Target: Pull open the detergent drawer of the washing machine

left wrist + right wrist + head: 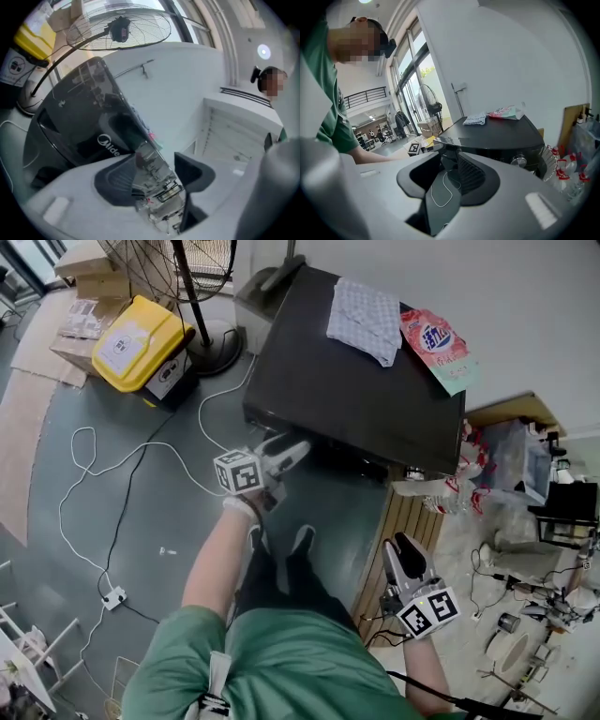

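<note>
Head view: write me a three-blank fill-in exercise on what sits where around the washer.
1. On the washer lie a cloth and a pink ___.
2. Of the left tongs and right tongs, the ___ reach the washer's front edge.
3. The box beside the fan is ___.
Missing words: bag; left; yellow.

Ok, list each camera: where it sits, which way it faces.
Head view: on the person's head, facing steeply down at the washing machine; shows arms, legs, left gripper, right gripper.
Left gripper view: on that gripper, facing along parted jaws at the machine's front; person's head at right.
Right gripper view: on that gripper, facing the machine's front; green sleeve at left.
Shared: head and right gripper views show cloth and detergent packet.
</note>
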Demonstrator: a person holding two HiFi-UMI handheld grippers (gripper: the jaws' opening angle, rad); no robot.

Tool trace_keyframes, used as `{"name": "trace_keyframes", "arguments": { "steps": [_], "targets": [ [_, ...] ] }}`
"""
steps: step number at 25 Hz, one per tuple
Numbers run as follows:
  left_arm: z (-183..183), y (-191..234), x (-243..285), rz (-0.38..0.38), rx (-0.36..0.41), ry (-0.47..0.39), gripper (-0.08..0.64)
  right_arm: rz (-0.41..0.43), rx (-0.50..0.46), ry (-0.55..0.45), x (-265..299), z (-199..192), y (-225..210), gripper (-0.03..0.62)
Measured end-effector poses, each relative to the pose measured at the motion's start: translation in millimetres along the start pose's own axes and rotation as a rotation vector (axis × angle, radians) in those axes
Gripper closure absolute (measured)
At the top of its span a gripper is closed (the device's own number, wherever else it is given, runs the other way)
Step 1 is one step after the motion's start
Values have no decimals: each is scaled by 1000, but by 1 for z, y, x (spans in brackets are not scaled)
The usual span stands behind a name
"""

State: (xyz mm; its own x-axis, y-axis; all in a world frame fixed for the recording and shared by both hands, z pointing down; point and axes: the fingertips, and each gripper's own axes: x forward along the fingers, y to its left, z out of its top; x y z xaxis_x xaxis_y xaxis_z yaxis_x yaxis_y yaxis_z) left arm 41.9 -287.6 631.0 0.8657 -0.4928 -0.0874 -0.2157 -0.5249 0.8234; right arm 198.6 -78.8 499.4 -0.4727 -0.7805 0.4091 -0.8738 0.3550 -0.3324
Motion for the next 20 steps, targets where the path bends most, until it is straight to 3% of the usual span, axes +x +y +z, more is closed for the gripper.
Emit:
{"name": "trace_keyframes", "arguments": {
  "steps": [5,8,20],
  "targets": [
    [-29,33,-16,77,-47,85,273,18,-31,8,0,1,8,479],
    [-35,52,-18,120,-60,91,256,9,-23,18,-5,-3,2,479],
    [-18,70,8,82,-66,90,218,28,11,51,5,-14,-12,479]
  ]
}}
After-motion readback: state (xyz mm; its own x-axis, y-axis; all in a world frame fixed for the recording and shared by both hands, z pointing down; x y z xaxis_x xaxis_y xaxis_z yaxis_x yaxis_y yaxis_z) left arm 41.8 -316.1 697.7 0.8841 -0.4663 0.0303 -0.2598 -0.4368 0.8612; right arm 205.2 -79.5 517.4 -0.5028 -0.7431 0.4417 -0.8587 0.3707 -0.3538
